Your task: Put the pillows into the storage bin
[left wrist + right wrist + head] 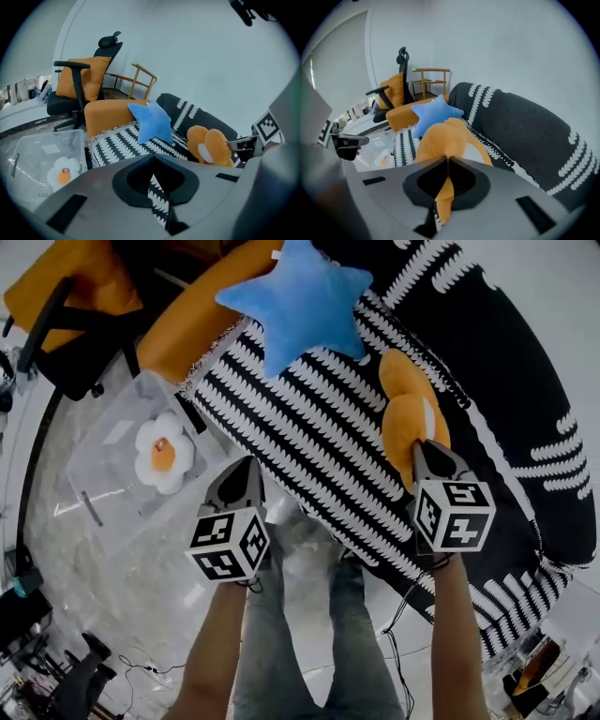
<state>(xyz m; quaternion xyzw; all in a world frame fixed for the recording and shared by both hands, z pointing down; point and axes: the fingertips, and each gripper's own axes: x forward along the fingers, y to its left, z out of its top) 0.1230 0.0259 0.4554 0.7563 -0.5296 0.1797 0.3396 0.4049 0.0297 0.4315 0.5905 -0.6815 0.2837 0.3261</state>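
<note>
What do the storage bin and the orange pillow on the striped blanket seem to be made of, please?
The storage bin looks like clear, glossy hard plastic: the flower pillow inside shows through its walls. The orange pillow looks like soft, matte plush fabric, probably stuffed: it bulges in rounded lobes.

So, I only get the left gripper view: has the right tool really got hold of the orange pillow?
Observer: Yes. The right gripper view shows the right tool shut on an edge of the orange pillow.
Visitor: And where is my left tool?
Observer: The head view shows the left tool between the bin and the sofa.
Visitor: Who holds them?
Observer: A standing person; the legs show below both tools.
</note>
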